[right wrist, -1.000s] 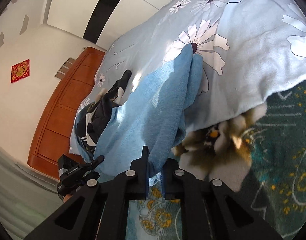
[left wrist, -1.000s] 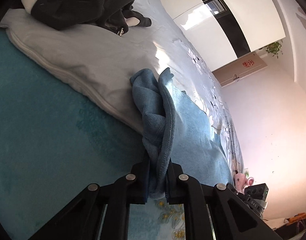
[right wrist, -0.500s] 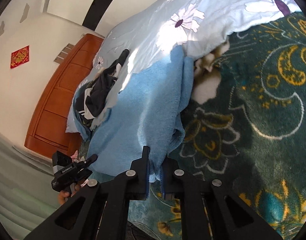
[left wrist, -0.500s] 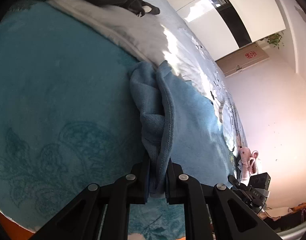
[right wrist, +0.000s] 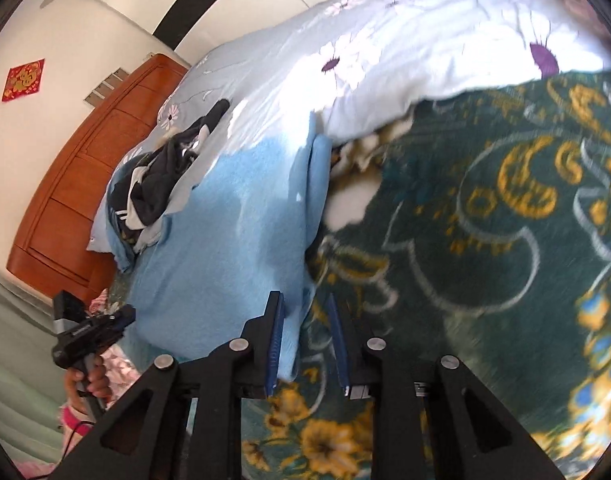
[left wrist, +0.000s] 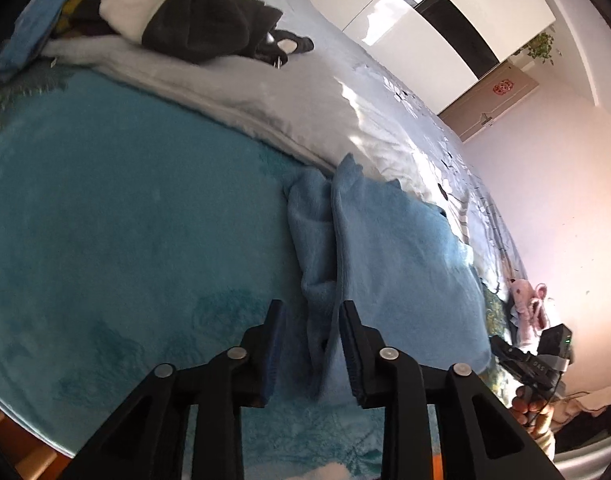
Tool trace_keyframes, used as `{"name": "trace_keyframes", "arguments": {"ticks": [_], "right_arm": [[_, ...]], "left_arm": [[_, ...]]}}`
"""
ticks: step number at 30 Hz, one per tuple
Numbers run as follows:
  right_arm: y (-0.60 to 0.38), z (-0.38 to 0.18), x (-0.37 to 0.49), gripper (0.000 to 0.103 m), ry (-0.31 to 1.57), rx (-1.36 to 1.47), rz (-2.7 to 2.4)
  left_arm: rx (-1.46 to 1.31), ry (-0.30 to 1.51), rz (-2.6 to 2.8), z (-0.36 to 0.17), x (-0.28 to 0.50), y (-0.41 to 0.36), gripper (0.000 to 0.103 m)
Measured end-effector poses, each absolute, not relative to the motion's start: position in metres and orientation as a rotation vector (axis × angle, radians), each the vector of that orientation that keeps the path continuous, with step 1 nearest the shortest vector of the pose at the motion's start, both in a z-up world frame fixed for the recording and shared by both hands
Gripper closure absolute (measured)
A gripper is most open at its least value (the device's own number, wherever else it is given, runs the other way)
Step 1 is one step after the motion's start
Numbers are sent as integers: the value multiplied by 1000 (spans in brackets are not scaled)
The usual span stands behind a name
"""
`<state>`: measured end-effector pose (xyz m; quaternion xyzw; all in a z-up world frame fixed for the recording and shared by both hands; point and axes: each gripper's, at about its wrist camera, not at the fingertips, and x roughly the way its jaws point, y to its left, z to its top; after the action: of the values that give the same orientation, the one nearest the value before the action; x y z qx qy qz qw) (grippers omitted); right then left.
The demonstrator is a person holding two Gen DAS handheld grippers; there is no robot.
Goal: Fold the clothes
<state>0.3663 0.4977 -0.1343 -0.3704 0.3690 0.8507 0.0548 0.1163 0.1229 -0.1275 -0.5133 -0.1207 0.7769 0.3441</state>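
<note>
The light-blue towel (left wrist: 393, 256) lies folded on the bed, across the teal patterned blanket (left wrist: 105, 240) that covers the near part, its far end reaching the edge of the pale floral duvet (right wrist: 405, 52). The left gripper (left wrist: 311, 340) sits at one near corner of the towel; its fingers (left wrist: 275, 344) have just been opening and now stand apart, with the doubled towel edge loose in the gap — neither pad presses it. The right gripper (right wrist: 305, 332) is at the other near corner; its fingers (right wrist: 275, 336) have also just been opening, and the towel's corner hangs between them, lying against the left-hand pad, while the other pad stands clear over the blanket's yellow-flower pattern. Both have let go.

Farther up the bed a heap of dark and white clothes (left wrist: 193, 16) rests on the duvet, near the bed's far edge by the wooden cabinet (right wrist: 81, 168). In the right wrist view a hand (right wrist: 89, 380) grips the left gripper's handle at the bed's near edge.
</note>
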Motion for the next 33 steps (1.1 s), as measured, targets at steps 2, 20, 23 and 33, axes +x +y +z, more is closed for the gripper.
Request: {"name": "trace_keyframes", "arguments": {"ticks": [2, 20, 23, 33], "right_arm": [[504, -127, 355, 78, 1069, -1104, 2573], [509, -142, 279, 77, 1032, -1142, 2658], [511, -134, 291, 77, 1031, -1097, 2656], [507, -152, 346, 55, 1167, -1051, 2588]], "left_arm": [[-1295, -277, 2025, -112, 106, 143, 69], [-1386, -319, 2091, -145, 22, 174, 60], [-1314, -303, 2141, -122, 41, 148, 60], [-1215, 60, 2003, -114, 148, 270, 44]]}}
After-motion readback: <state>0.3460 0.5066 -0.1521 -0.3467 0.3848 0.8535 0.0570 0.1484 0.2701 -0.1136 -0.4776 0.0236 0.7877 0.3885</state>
